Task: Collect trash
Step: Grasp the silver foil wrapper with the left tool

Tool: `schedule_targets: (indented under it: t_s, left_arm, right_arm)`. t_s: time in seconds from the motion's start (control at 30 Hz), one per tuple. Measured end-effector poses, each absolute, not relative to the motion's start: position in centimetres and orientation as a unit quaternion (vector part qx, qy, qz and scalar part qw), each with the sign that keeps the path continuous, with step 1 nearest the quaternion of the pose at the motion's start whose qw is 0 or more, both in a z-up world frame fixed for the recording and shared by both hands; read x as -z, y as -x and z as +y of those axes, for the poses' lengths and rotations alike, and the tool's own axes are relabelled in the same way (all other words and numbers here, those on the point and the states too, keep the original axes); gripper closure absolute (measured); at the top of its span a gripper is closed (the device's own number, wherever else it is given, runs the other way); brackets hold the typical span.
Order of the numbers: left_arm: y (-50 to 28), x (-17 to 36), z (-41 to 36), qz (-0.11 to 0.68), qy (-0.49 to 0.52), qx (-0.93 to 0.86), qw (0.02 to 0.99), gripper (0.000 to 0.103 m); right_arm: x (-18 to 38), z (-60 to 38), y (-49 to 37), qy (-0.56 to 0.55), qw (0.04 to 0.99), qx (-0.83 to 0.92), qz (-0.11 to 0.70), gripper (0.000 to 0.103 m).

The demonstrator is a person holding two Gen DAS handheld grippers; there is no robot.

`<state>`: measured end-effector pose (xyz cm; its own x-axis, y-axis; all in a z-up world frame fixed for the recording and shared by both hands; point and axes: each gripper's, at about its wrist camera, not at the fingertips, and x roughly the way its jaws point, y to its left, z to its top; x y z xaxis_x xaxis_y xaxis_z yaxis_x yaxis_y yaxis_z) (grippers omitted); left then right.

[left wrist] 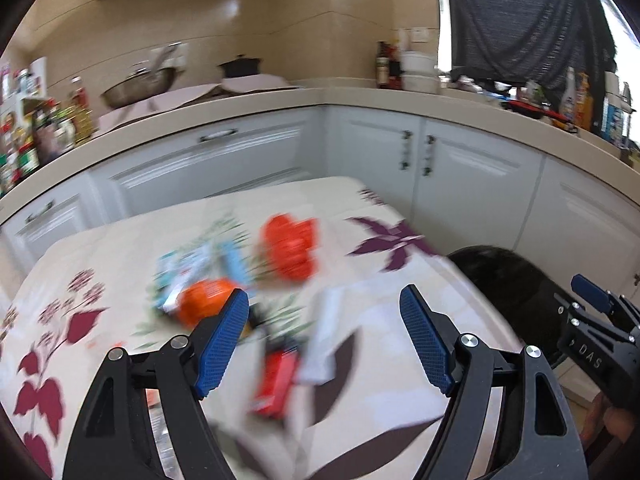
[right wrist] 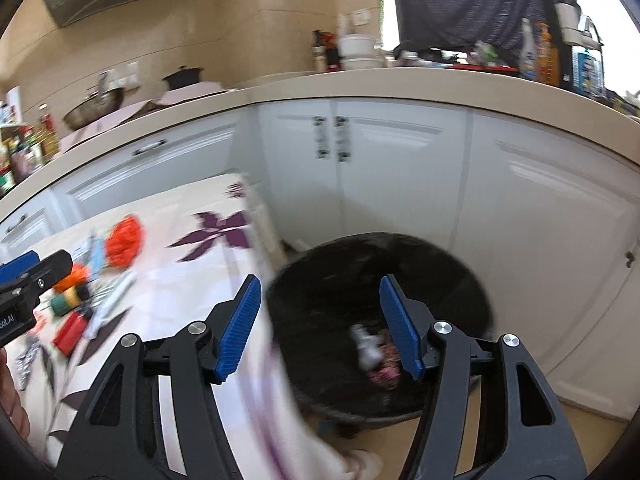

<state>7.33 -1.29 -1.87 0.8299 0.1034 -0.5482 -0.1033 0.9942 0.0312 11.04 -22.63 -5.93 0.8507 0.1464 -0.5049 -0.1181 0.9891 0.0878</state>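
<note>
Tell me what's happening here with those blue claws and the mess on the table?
A person is clearing trash off a flowered tablecloth with a claw in each hand. The left claw, open and empty, hangs over a heap of wrappers. The right claw, also empty, is over a black bin beside the table, with some trash already inside.

Trash pile [left wrist: 240, 288] smeared by blur, bin contents [right wrist: 374, 354] indistinct

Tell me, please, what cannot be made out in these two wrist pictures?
- Trash pile, left wrist view: motion blur smears every label.
- Items inside the black bin, right wrist view: dark, blurred, partly behind a finger.
- Bin in the left wrist view: cut off by the table edge and the right gripper.
</note>
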Motion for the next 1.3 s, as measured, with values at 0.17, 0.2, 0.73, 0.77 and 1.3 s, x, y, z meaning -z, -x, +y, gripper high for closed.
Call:
schedule_targets:
  t_s: [0.17, 0.2, 0.73, 0.77, 1.3]
  left_arm:
    - [-4.4, 2.7, 2.8, 0.291, 0.012, -0.098, 0.952, 0.027]
    - [-3.9, 2.9, 3.6, 0.293, 0.013, -0.107, 0.950, 0.027]
    - [0.7, 7.8, 8.8, 0.340, 0.046, -0.131, 0.930, 0.034]
    - [0.6, 8.0, 8.9, 0.341, 0.046, -0.129, 0.930, 0.038]
    - [0.4, 8.4, 8.6, 0.346, 0.048, -0.095, 0.932, 0.074]
  right_arm:
    - [6.2, -18.0, -9.7, -0.008, 0.956, -0.118, 0.269, 0.043]
    - [6.3, -16.8, -9.4, -0.003, 0.954, -0.131, 0.269, 0.043]
    - [7.4, -9.3, -6.3, 0.040, 0.936, -0.199, 0.288, 0.043]
    - [7.5, -9.2, -6.3, 0.041, 0.936, -0.200, 0.288, 0.043]
    - [7.8, -7.7, -6.5, 0.048, 0.931, -0.213, 0.294, 0.043]
